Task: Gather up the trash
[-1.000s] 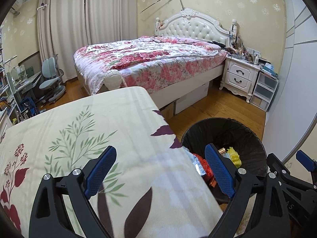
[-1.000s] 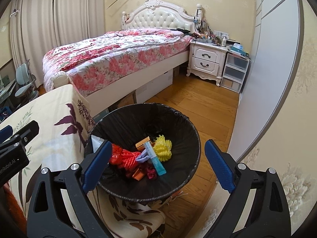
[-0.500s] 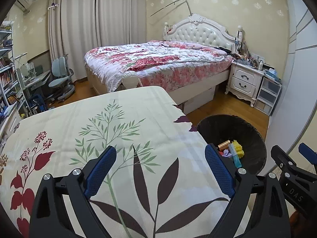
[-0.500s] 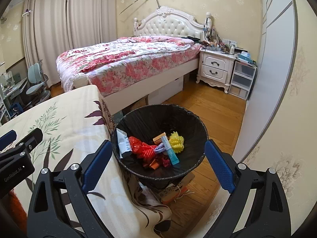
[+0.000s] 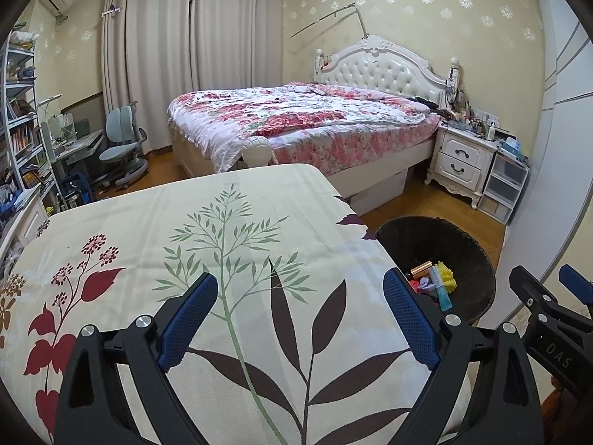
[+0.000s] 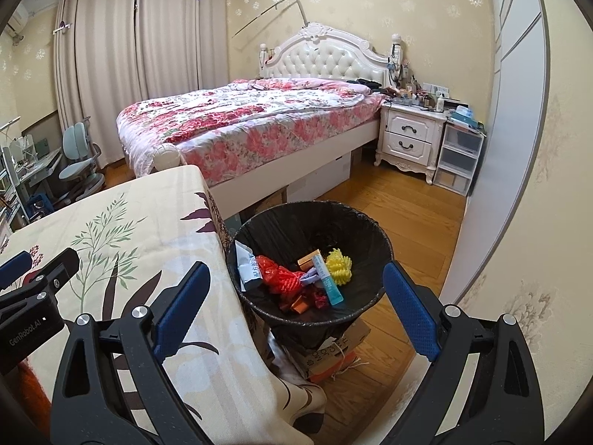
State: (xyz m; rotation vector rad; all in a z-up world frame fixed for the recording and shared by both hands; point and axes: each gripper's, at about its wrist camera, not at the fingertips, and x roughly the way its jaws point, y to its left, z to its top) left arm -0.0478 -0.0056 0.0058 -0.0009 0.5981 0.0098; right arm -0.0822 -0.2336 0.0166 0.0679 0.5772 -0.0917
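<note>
A black-lined trash bin (image 6: 374, 233) stands beside the table's right edge, and shows in the left wrist view (image 5: 478, 259) too. It holds several pieces of trash: a red wrapper (image 6: 276, 276), a yellow ball (image 6: 338, 265), a blue tube (image 6: 328, 283) and a white packet (image 6: 246, 265). My left gripper (image 5: 300, 319) is open and empty above the cloth-covered table (image 5: 207, 230). My right gripper (image 6: 296, 309) is open and empty, above and in front of the bin.
The table wears a cream cloth with leaf prints. A floral bed (image 5: 304, 126) stands behind, with a white nightstand (image 5: 463, 159) and plastic drawers (image 5: 506, 189). A wardrobe door (image 6: 519, 118) is right of the bin. A cardboard box (image 6: 333, 352) sits under the bin. A desk chair (image 5: 122, 144) is far left.
Both grippers have pulled back and risen, so more of the table shows and the bin looks farther away. Both stay open and empty.
</note>
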